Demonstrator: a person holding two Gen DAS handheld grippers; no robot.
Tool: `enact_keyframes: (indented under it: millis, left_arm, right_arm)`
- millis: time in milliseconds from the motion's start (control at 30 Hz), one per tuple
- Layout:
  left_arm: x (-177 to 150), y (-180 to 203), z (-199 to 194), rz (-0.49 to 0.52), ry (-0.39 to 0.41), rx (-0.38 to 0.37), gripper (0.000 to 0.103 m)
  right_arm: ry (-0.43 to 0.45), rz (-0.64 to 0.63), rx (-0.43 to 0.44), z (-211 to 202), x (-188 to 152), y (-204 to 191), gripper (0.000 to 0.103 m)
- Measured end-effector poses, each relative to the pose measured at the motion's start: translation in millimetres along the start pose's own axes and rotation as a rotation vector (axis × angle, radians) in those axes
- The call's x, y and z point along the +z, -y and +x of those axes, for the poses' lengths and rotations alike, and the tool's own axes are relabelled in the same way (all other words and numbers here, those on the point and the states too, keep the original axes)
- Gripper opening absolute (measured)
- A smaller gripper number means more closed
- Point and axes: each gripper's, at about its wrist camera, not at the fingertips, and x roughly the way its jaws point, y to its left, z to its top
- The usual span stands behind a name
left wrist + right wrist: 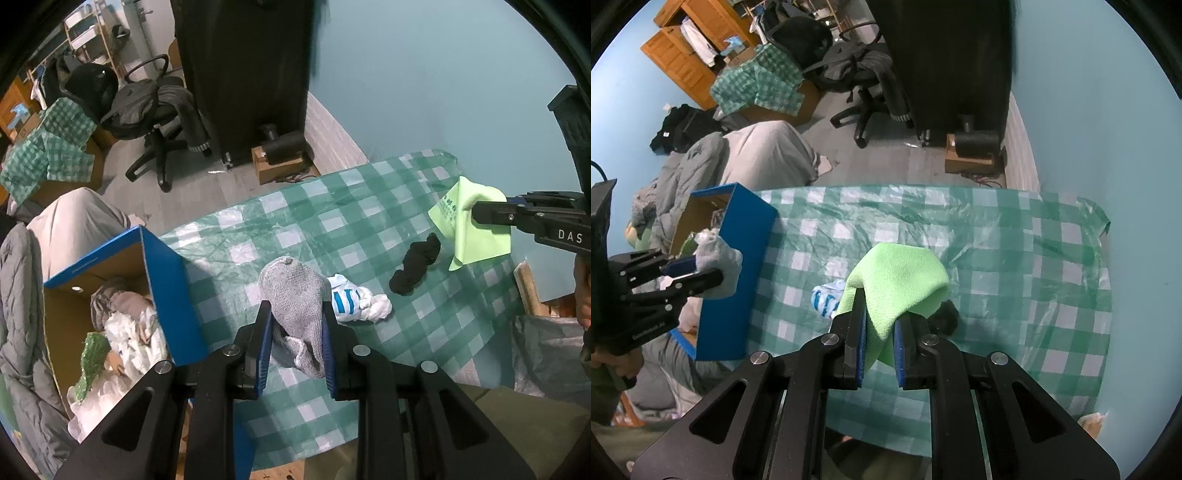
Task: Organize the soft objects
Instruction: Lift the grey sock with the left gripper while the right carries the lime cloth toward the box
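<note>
My left gripper (297, 314) is shut on a grey knitted sock (295, 291) and holds it above the checked tablecloth (332, 221), next to the blue cardboard box (173, 273). It also shows in the right wrist view (713, 275) by the box (738, 266). My right gripper (880, 314) is shut on a light green cloth (897, 280), lifted over the table; the cloth shows in the left wrist view (476, 225). A white sock with blue stripes (354, 299) and a black sock (417, 264) lie on the cloth-covered table.
The box holds several soft items, among them white and green ones (110, 343). Grey bedding (738, 158) lies left of the table. An office chair (155, 110) and a black cabinet (243, 74) stand beyond the table's far edge. A blue wall (443, 92) runs along the right.
</note>
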Motion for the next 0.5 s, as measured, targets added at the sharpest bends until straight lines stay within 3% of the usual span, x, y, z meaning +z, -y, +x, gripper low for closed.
enact_keyframes:
  millis: [500]
  left_arm:
    - [-15, -27, -33, -0.071, 0.037, 0.008, 0.024]
  right_arm:
    - [0.037, -0.052, 0.021, -20, 12, -39, 0.012]
